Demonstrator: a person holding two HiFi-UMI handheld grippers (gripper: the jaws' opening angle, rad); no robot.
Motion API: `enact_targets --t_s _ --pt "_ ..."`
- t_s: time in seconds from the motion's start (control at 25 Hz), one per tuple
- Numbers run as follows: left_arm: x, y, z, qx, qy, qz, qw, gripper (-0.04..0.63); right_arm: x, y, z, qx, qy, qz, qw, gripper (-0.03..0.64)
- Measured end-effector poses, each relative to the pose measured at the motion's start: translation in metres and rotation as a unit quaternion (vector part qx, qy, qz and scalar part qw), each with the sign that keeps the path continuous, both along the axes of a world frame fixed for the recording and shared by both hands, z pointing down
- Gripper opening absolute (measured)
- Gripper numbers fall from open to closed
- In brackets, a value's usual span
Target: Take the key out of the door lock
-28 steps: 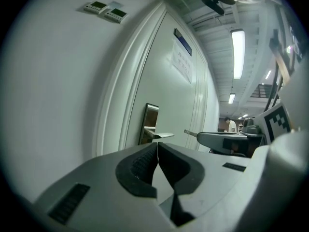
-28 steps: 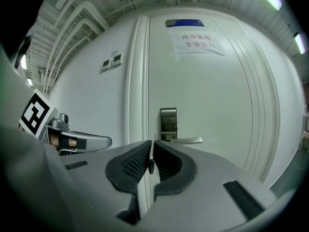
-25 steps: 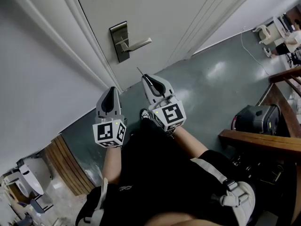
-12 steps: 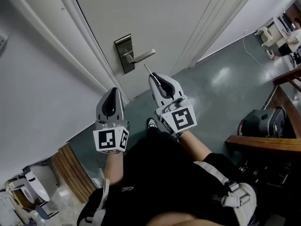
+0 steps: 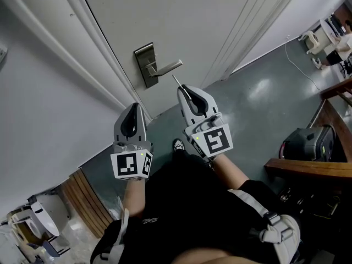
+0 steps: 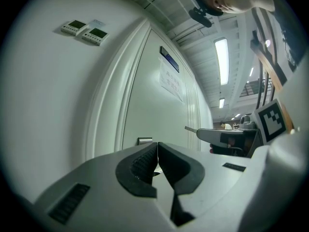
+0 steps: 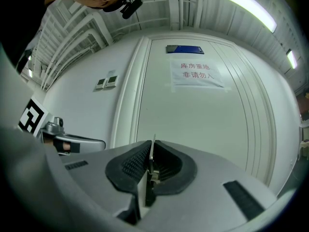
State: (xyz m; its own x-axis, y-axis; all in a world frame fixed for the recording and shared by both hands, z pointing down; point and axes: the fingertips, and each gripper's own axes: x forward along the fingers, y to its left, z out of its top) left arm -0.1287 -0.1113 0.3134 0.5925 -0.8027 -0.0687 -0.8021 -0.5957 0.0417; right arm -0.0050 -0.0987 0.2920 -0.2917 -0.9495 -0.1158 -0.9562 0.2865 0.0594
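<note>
The white door's metal lock plate [image 5: 144, 65] with its lever handle [image 5: 168, 67] is straight ahead of me. A thin metal key [image 5: 177, 82] juts from the tips of my right gripper [image 5: 185, 91], which is shut on it a short way below the handle, not touching it. In the right gripper view the key's blade [image 7: 150, 150] stands edge-on between the pads. My left gripper [image 5: 132, 108] hovers to the left, beside the door frame, shut with nothing in it. From the left gripper view my left gripper [image 6: 157, 147] points at the lock plate [image 6: 144, 140].
A paper notice [image 7: 197, 70] and a blue sign [image 7: 184, 49] hang on the door. Wall switches [image 6: 87, 30] sit left of the frame. A wooden railing [image 5: 308, 169] and a dark bag [image 5: 308, 142] stand at the right, and wooden slats [image 5: 82, 202] lie at the lower left.
Both grippers have risen toward the lock; the key tip now sits closer under the lever handle. The right gripper has kept its hold on the key.
</note>
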Motion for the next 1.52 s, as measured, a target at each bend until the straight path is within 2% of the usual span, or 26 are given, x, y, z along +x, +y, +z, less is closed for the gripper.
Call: enact_targets --t_s 1.0,1.52 --pt "0.019 0.003 0.005 0.0 -0.013 0.019 0.9997 0.024 0.013 0.005 0.008 -0.005 0.001 0.011 1.0 0.029" --pt "0.019 0.001 0.014 -0.014 -0.013 0.015 0.9997 0.023 0.016 0.004 0.017 -0.018 -0.007 0.009 1.0 0.029"
